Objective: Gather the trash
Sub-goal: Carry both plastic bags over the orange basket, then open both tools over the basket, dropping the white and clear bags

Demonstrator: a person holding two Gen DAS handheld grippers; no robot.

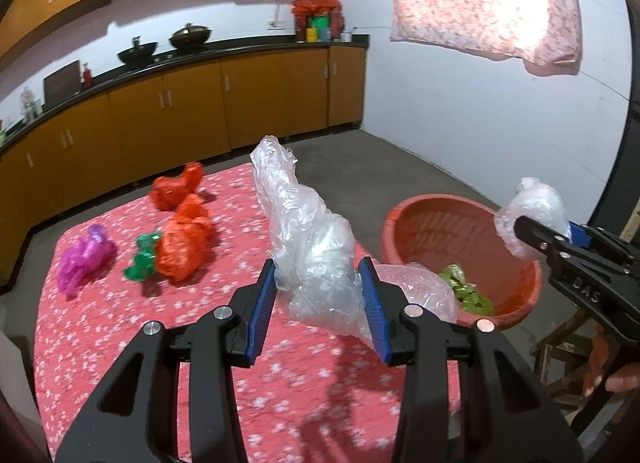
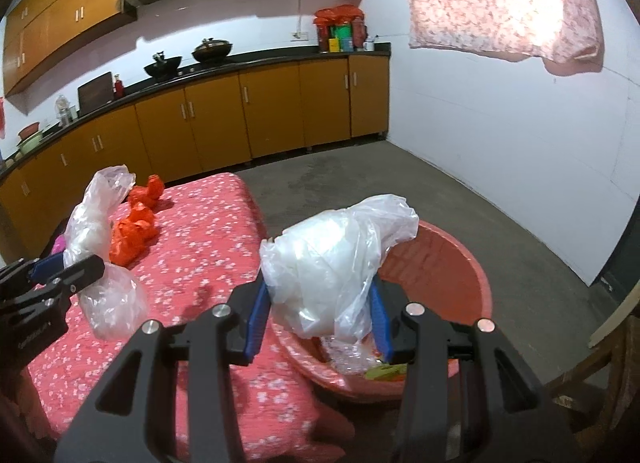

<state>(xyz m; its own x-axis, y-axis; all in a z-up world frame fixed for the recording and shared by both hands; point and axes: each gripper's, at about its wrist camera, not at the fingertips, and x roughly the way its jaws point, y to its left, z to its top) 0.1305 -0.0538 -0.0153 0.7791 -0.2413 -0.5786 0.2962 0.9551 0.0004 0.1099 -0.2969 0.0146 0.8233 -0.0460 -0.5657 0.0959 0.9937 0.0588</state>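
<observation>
My left gripper point(image 1: 318, 279) is shut on a long clear plastic bag point(image 1: 304, 231), held above the red flowered table point(image 1: 120, 335). That same bag point(image 2: 100, 231) and gripper point(image 2: 76, 269) show at the left of the right wrist view. My right gripper point(image 2: 318, 295) is shut on a crumpled white plastic bag point(image 2: 332, 259), held over the red basin point(image 2: 460, 263). From the left wrist view that bag point(image 1: 528, 211) hangs over the basin point(image 1: 432, 223), which holds clear plastic point(image 1: 416, 287) and green wrappers point(image 1: 464, 287). Two orange bags point(image 1: 180, 219), a green one point(image 1: 142, 259) and a purple one point(image 1: 82, 259) lie on the table.
The basin sits on a wooden stool point(image 1: 560, 355) at the table's right edge. Orange cabinets point(image 1: 180, 119) with a dark counter point(image 1: 224, 49) run along the far wall. A pink cloth point(image 1: 488, 3) hangs at the upper right. Grey floor point(image 1: 400, 167) lies beyond the table.
</observation>
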